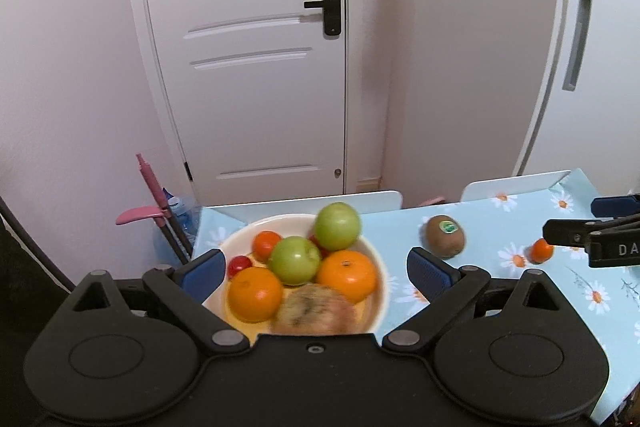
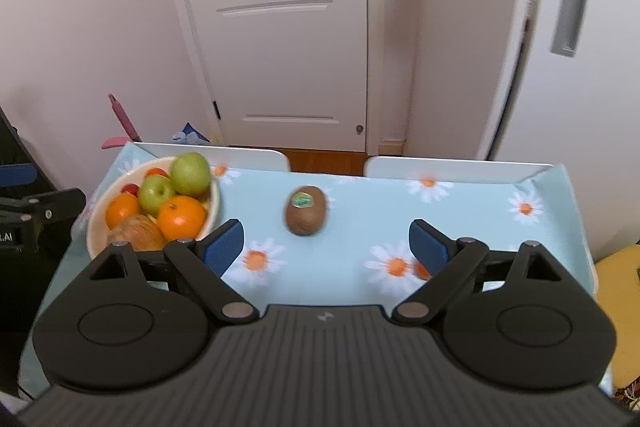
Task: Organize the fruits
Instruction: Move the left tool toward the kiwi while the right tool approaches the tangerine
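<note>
So both grippers, left (image 1: pixel 316 269) and right (image 2: pixel 326 247), gape empty; fuzzy brown oval kiwi (image 2: pixel 306 210) sits beside the round cream ceramic bowl (image 2: pixel 214 205).

Bowl (image 2: pixel 214 205) on table (image 2: pixel 480 219), far-left corner. In bowl: two apples (image 2: pixel 190 173) behind, two oranges (image 2: pixel 181 217) before them, tomatoes (image 1: pixel 267 243) at left rim. Kiwi (image 2: pixel 306 210) on table, right of bowl, apart. Small tomato (image 1: pixel 541 250) further right of kiwi. Door (image 2: pixel 280 27) behind table.
</note>
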The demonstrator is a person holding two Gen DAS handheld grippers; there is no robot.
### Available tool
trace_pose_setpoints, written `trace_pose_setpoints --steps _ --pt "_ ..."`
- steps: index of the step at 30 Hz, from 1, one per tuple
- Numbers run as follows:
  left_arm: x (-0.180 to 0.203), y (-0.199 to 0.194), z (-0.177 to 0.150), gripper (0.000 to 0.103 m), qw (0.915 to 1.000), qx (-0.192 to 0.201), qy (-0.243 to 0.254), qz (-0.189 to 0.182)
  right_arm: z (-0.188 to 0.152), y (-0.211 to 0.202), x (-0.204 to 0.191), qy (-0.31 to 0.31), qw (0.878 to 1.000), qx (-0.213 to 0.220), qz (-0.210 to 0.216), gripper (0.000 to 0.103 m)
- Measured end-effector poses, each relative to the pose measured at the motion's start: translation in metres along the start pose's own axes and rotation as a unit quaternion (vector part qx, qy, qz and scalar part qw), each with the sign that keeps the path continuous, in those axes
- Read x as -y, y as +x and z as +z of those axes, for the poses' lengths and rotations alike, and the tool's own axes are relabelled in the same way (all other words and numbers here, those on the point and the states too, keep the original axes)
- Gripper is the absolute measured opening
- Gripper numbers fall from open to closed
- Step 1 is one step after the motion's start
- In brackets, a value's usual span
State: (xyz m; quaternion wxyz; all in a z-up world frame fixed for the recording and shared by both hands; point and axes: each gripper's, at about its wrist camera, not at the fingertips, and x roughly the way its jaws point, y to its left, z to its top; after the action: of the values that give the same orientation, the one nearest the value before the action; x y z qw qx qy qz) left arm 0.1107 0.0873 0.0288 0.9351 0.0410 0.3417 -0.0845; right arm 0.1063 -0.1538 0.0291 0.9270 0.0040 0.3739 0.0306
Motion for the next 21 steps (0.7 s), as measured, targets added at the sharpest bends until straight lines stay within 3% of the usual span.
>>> trace_pose_setpoints --steps 10,21 --pt "0.069 0.009 0.000 0.099 0.9997 -0.013 -0.008 0.018 -0.015 -0.001 0.070 -0.021 1.000 -0.017 0.013 0.103" --pt "0.124 0.076 0.005 0.096 0.9979 -0.065 -0.003 0.003 -0.022 0.038 0.109 -0.034 0.998 -0.056 0.027 0.101"
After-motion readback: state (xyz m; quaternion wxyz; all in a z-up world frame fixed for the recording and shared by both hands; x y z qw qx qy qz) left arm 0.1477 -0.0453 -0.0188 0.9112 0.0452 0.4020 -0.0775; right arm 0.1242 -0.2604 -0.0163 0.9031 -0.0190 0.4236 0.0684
